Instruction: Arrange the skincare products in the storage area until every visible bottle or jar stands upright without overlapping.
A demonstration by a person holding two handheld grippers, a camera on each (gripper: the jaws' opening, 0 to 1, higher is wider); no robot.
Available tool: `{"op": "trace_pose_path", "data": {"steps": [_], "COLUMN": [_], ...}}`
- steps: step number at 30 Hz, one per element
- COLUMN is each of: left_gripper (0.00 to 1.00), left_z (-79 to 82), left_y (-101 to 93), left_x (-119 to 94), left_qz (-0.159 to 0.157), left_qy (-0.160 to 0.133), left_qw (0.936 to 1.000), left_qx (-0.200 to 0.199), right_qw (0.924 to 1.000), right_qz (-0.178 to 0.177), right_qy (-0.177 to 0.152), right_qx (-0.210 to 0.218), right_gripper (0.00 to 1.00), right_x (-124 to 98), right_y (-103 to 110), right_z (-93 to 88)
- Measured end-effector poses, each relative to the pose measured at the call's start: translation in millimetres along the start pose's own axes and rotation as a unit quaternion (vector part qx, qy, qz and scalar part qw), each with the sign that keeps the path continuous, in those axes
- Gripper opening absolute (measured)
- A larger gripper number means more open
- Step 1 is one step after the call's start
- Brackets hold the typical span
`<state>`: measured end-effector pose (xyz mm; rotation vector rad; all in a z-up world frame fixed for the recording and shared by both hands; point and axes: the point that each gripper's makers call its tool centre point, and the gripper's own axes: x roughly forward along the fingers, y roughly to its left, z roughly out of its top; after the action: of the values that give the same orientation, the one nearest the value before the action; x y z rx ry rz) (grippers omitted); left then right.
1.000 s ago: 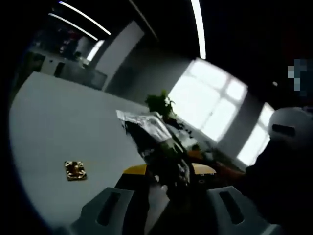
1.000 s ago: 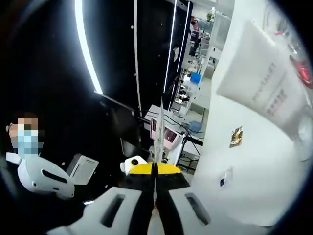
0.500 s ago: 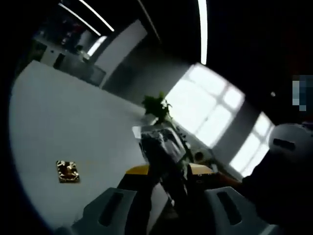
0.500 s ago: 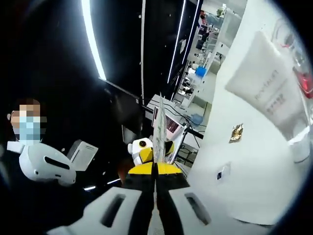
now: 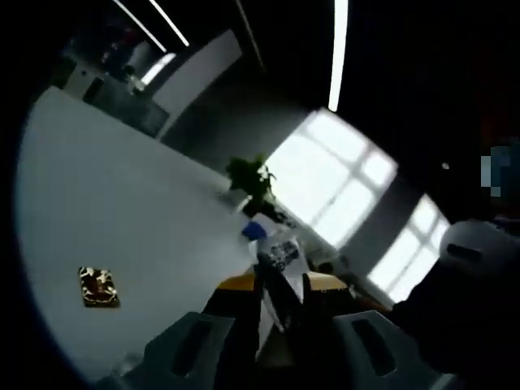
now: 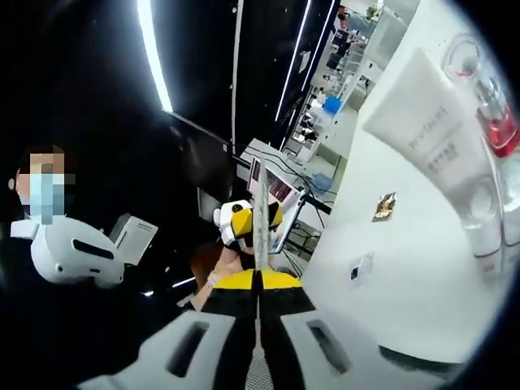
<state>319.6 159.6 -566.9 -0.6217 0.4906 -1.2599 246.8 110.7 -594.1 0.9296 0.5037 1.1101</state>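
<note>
Between the jaws of the left tool (image 5: 272,305), at six o'clock in the left gripper view, a thin sachet (image 5: 276,260) with a pale, blue-marked top is pinched; it rises toward twelve and looks crumpled. In the right gripper view the right tool (image 6: 258,305) has its jaws pressed together on a thin flat sheet (image 6: 260,231) seen edge-on, which may well be the same sachet, though that cannot be settled from here. If both tools do grip one flimsy packet, pulling them apart or twisting could tear it or drag it out of one grip.

Beyond the left tool, at eight o'clock, a small gold-and-dark square packet (image 5: 99,286) lies flat on the white bench (image 5: 122,211). It shows again in the right gripper view at three o'clock, gold packet (image 6: 384,206), just beside the white tube (image 6: 435,138), which lies on its side. A flat item cannot be stood up easily, so it risks being left lying or knocked off the edge.

At two o'clock in the right gripper view a clear bottle with a red band (image 6: 496,114) sits touching or nearly touching the tube; whether they overlap is hard to tell. Sweeping a tool in past the tube could topple the bottle.

Farther off, a person's white headset (image 6: 69,252) sits at nine o'clock, well apart from the bench.
</note>
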Motion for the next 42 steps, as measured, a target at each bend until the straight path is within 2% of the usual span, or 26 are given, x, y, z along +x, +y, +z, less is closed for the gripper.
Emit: {"op": "trace_pose_path", "data": {"steps": [4,7,14,22,37,42], "left_gripper": [0.14,0.07,0.00,0.00,0.00,0.00], "left_z": [-4.2,-4.7,-2.9,-6.6,-33.7,-43.9], "left_y": [2.2,5.7,5.8,15.0,53.6,64.3], "left_x": [4.0,4.7,10.3,18.4,32.0,34.4], "left_qz": [0.011,0.019,0.010,0.018,0.083,0.104], "left_qy": [0.009,0.011,0.004,0.011,0.072,0.098], "left_qw": [0.9998,0.9996,0.9999,0.9995,0.9936,0.9896], "left_qx": [0.015,0.015,-0.007,-0.025,-0.027,-0.011], "right_qw": [0.9999,0.9997,0.9991,0.9978,0.9897,0.9858], "right_qz": [-0.013,-0.023,-0.042,-0.066,-0.142,-0.166], "right_qy": [0.000,0.000,-0.003,-0.009,0.010,0.023], "right_qx": [-0.002,-0.002,-0.004,-0.005,-0.012,-0.019], "right_gripper": [0.00,0.01,0.01,0.01,0.01,0.01], "right_x": [-3.1,-5.2,-11.0,-16.3,-29.3,-31.7], "right_y": [-4.7,-9.4,-16.9,-27.8,-60.2,-70.9], "right_z": [-0.2,-0.5,1.4,2.8,-5.0,-8.8]}}
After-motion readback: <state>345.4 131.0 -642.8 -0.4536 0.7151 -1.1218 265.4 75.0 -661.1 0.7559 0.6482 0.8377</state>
